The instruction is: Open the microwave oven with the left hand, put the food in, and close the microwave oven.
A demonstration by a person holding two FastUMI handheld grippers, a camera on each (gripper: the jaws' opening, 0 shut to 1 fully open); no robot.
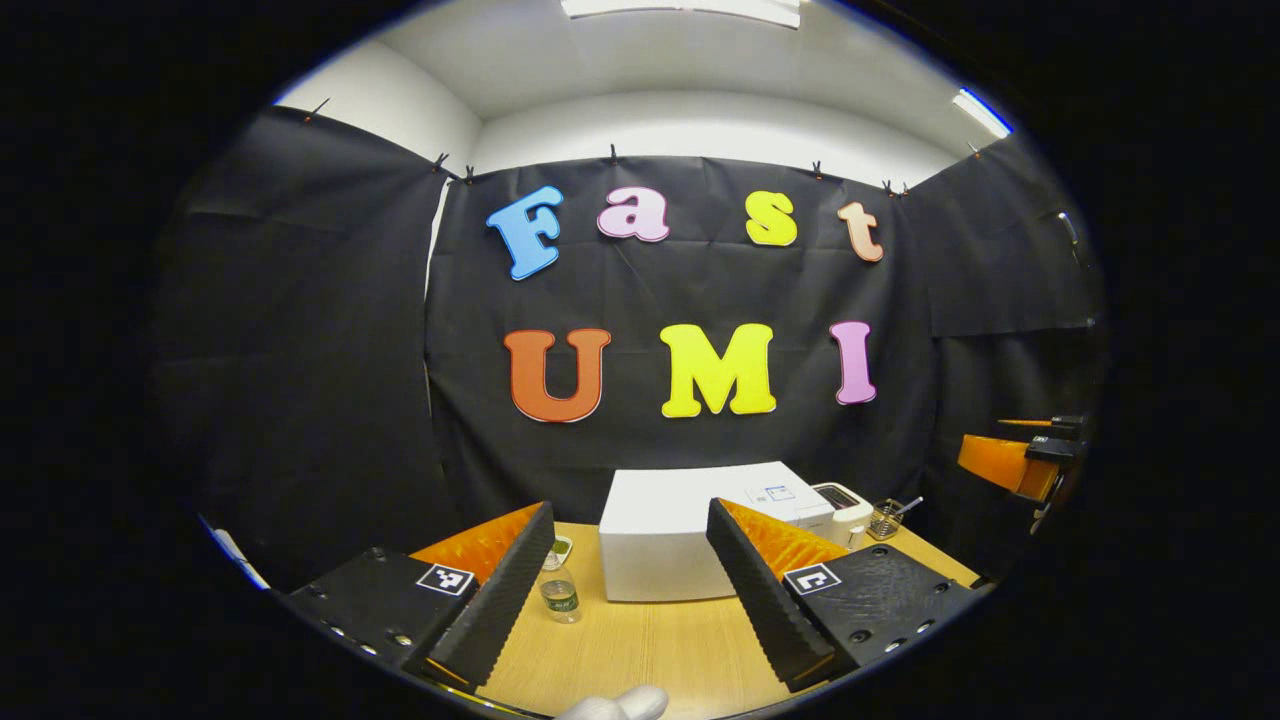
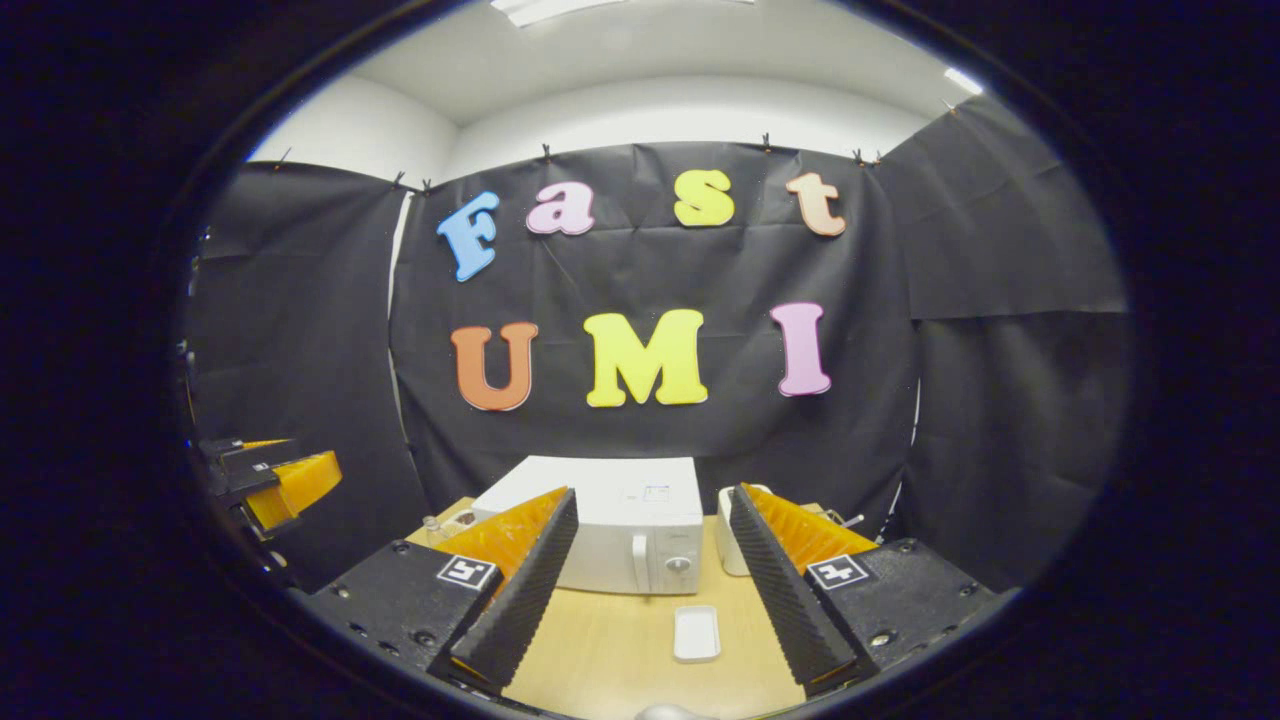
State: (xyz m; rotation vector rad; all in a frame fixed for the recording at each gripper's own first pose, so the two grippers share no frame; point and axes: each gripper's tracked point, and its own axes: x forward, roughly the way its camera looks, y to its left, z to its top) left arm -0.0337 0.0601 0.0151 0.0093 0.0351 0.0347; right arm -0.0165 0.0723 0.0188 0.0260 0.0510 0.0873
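1. Standing shut at the tabletop's [image 2: 600,660] far edge: microwave oven [image 2: 610,545], well beyond both tongs.
2. Lying just before its door: small white tray [image 2: 696,633], contents perhaps food, unclear.
3. Spread wide, holding nothing: left gripper [image 1: 630,610], right gripper [image 2: 645,610].

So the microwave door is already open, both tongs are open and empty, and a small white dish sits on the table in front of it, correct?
Not quite: the microwave door is shut, as the right gripper view shows. The rest holds: the left tongs and right tongs are open and empty, and the white dish lies on the table before it.
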